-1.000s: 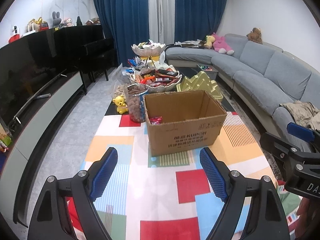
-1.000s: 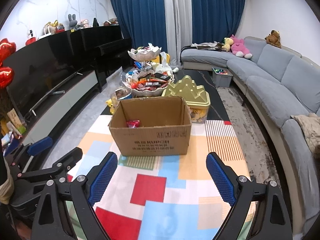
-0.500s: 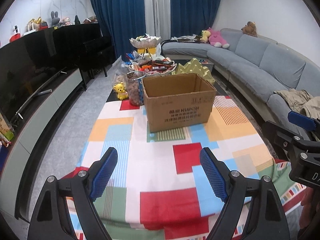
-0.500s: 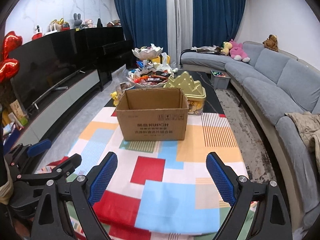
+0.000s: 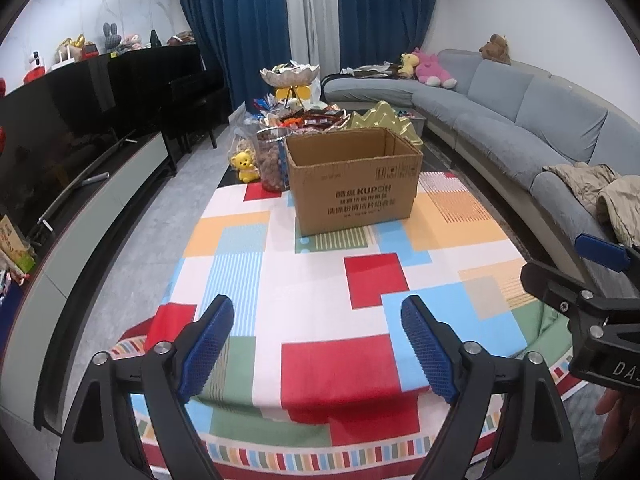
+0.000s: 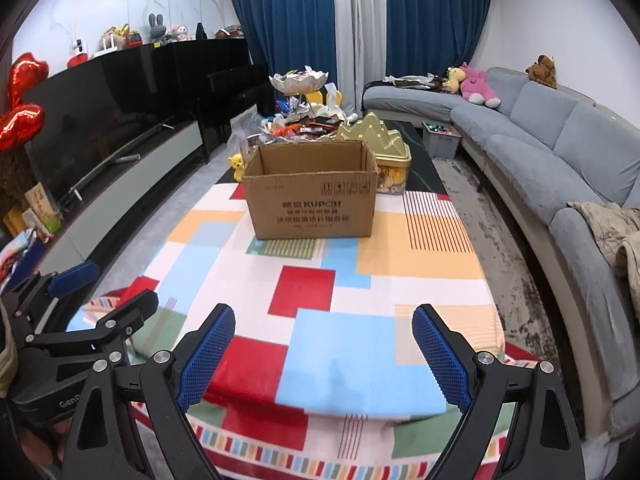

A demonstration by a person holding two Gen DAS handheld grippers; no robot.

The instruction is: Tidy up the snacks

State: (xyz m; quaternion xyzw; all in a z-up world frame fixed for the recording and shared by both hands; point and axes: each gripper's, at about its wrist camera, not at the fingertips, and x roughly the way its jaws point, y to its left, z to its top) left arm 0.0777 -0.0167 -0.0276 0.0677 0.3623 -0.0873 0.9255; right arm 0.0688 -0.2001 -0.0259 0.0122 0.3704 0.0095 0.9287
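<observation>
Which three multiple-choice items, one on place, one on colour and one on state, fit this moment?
1. The yellow bear figurine stands:
A. beside the brown cardboard box
B. inside it
C. on the grey sofa

2. The gripper pads are:
A. red
B. blue
C. green

3. The left gripper and right gripper are:
A. shut on snacks
B. open, empty
C. holding the box

Key: 1 A, it shows left of the box; 2 B, blue mesh; 3 B, only the patchwork tablecloth shows between them.
</observation>
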